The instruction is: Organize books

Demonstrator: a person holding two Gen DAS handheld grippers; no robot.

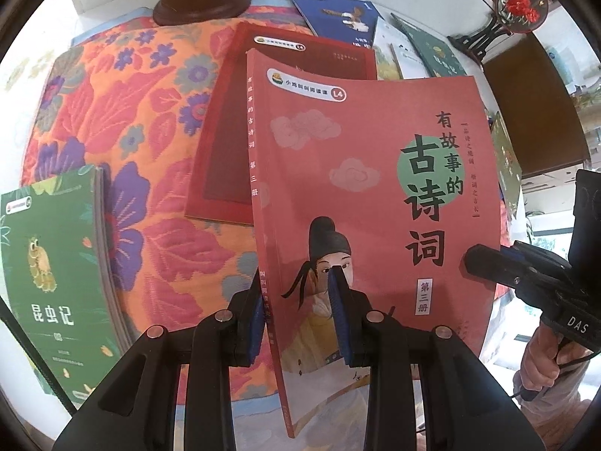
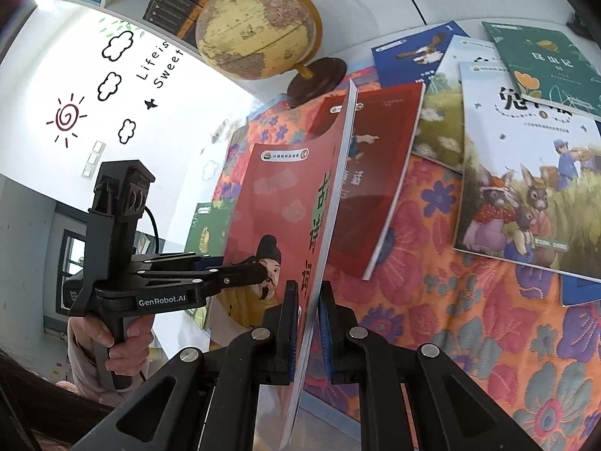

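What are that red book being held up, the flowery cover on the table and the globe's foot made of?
The red book looks like a paperback with a matte card cover: it bows where the left gripper and right gripper pinch it. The tablecloth seems thick woven fabric, its raised weave showing. The globe's base looks like dark polished wood, though it may be plastic.

**Colours and patterns on the book table**

Held book: salmon-red cover, pale cloud motifs, black title characters over a green disc, figure in black hat. Second red book at 12 o'clock of it: darker crimson. Tablecloth: orange ground, pink and purple flowers, grey-blue leaves. Green book at 9 o'clock: leaf pattern, white title. Blue book at 1 o'clock. Rabbit book: golden field scene. Globe: tan, antique-map print.
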